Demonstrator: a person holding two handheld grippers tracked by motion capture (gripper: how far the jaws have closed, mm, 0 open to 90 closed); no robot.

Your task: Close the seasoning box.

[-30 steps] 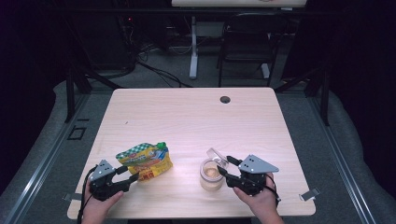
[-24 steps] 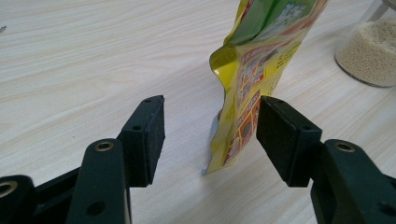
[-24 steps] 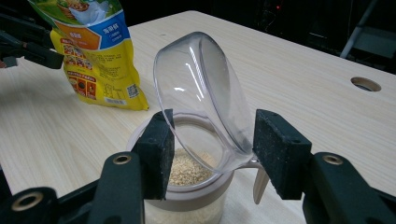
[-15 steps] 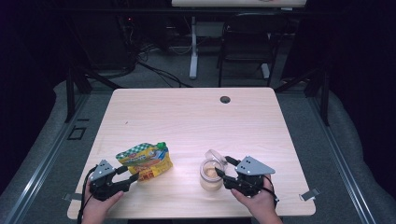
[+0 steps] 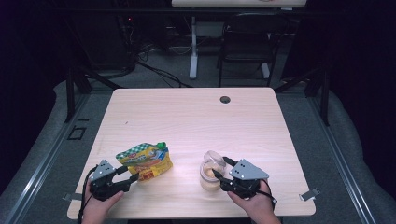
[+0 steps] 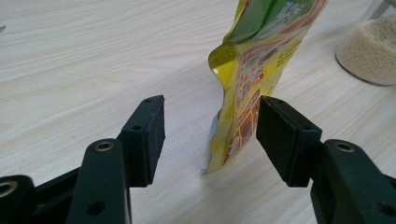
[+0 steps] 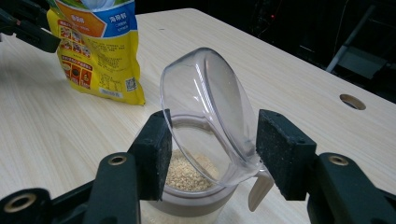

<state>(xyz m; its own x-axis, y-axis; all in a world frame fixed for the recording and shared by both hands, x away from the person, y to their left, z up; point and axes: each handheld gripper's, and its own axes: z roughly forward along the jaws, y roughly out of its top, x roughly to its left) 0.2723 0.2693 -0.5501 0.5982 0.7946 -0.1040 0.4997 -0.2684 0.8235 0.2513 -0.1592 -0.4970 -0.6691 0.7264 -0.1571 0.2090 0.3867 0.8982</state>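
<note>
Clear plastic jar [image 5: 209, 175] stands upright near the bench's [image 5: 196, 116] front edge, its hinged lid [image 7: 210, 107] tipped up. Right gripper [image 5: 223, 167] fingers, just opened, flank it untouching. Left gripper [image 5: 130, 173] fingers are spread around the yellow pouch [image 5: 144, 160]. Far bench lies bare.

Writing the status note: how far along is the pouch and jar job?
Done: the clear scoop sits tilted in the open jar of granules. The right gripper has just been opening; its pads flank the scoop without pressing.
In hand: nothing gripped. The left gripper is open around the bottom edge of the yellow pouch.
Left: the pouch's green cap looks still on, so probably gripping and opening it.
</note>
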